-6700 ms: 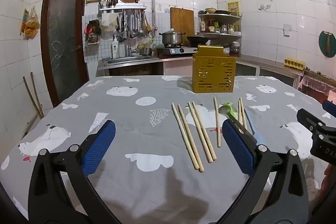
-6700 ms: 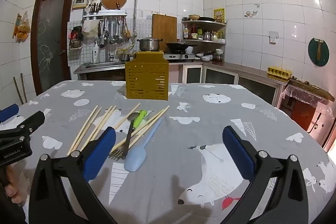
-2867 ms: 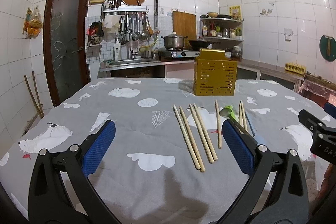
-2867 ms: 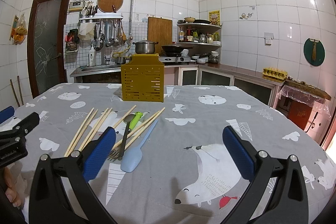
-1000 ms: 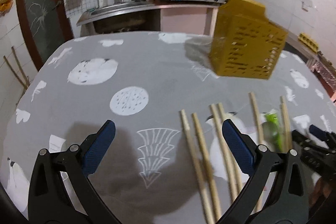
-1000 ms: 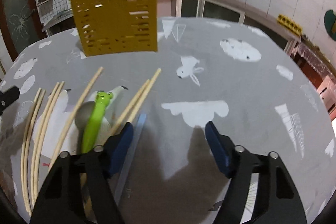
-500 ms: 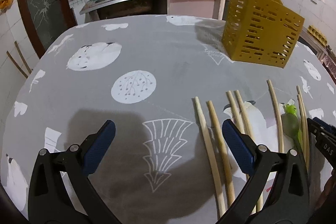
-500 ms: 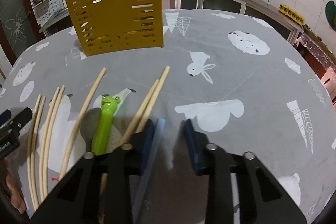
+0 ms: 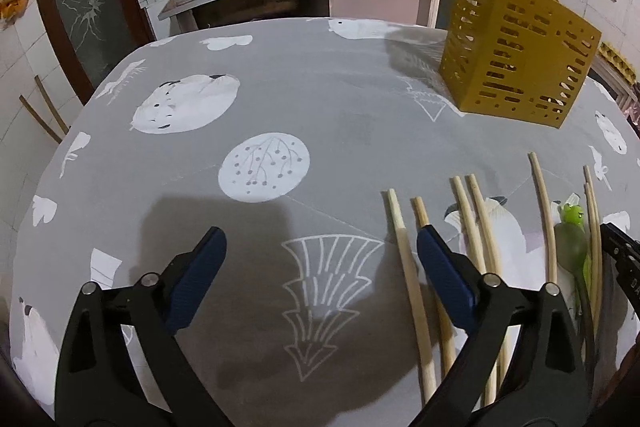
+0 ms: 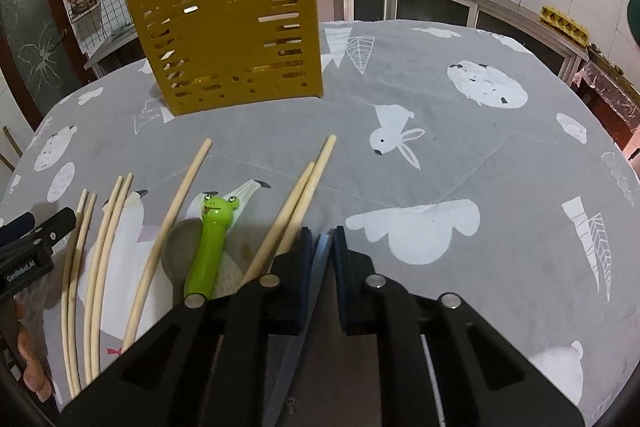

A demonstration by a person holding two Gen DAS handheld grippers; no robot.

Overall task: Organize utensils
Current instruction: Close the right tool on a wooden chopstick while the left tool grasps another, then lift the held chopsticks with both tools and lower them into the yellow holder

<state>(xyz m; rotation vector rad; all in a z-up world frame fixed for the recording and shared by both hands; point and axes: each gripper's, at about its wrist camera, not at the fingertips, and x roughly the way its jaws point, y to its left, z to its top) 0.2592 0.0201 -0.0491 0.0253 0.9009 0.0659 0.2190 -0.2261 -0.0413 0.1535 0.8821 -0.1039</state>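
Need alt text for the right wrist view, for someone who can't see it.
The right gripper is closing its jaws on the pale blue handle of a utensil lying on the grey tablecloth. Chopsticks and a frog-handled utensil lie left; a yellow holder stands behind.

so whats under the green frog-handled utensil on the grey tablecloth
A grey metal spoon lies partly under the green frog handle, its bowl showing to the left. Both rest on the grey printed tablecloth. Their lower ends are hidden behind the right gripper.
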